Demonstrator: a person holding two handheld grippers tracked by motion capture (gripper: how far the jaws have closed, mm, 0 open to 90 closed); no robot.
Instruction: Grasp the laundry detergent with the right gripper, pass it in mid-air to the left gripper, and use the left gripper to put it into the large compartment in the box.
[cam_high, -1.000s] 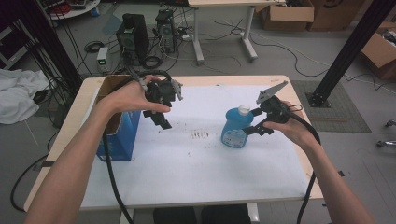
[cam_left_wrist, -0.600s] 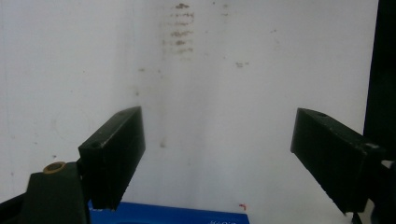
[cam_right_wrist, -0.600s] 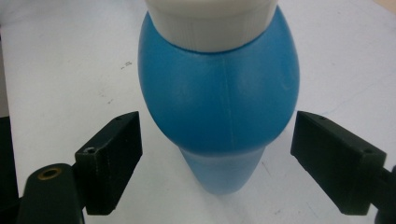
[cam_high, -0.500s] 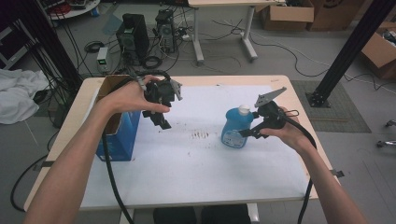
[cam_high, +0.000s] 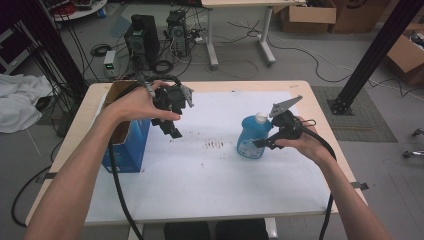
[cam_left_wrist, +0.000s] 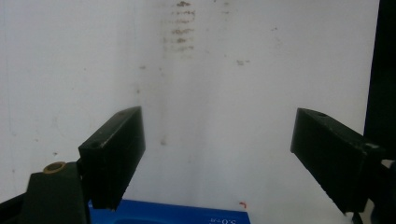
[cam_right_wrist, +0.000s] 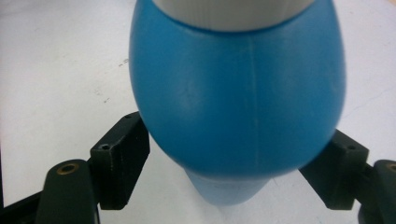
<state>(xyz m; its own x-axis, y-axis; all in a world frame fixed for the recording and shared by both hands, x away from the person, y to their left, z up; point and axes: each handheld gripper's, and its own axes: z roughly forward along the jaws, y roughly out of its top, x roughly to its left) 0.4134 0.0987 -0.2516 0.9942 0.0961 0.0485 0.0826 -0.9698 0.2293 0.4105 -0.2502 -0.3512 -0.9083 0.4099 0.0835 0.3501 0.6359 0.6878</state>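
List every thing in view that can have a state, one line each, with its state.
Blue bottle: upright on the white sheet, white cap on, between the right gripper's jaws.
Right gripper: jaws have just been closing around the bottle's body, both pads at its sides.
Left gripper: open, nothing between its jaws, held above the table.
Blue box: standing at the table's left edge, top open.
White sheet: flat, stained near its middle.

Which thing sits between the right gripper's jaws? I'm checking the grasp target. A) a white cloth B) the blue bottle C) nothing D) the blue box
B: in the right gripper view the blue bottle fills the gap between the right gripper jaws, which have just been closing around it.
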